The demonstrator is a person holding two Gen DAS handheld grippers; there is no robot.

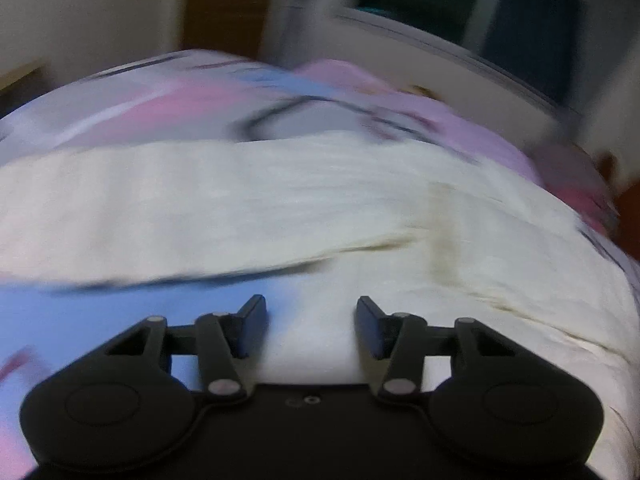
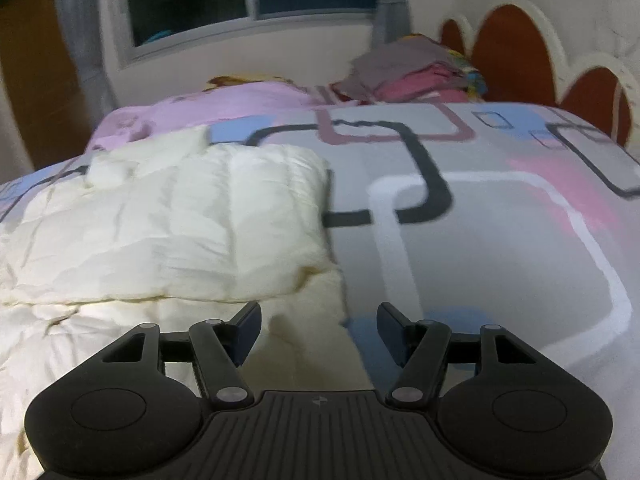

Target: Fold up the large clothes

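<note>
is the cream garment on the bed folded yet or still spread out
Partly folded: in the right wrist view one layer of the cream garment lies doubled over another, wrinkled, on the patterned bedsheet.

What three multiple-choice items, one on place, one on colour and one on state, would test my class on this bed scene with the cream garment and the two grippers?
1. Where does the stack of folded clothes sit?
A. At the far end of the bed, near the headboard
B. On the cream garment
C. On the windowsill

2. What colour is the large garment spread on the patterned bedcover?
A. Dark blue
B. Cream
C. Red

3. How does the right gripper stand?
A. Shut on the garment
B. Shut on the bedcover
C. Open, holding nothing

Answers:
1. A, the stack lies beyond the bedcover beside the scalloped headboard.
2. B, the cloth is pale cream against grey, pink and blue.
3. C, the fingers stand apart with only bedding seen past them; the left gripper is open too.
</note>
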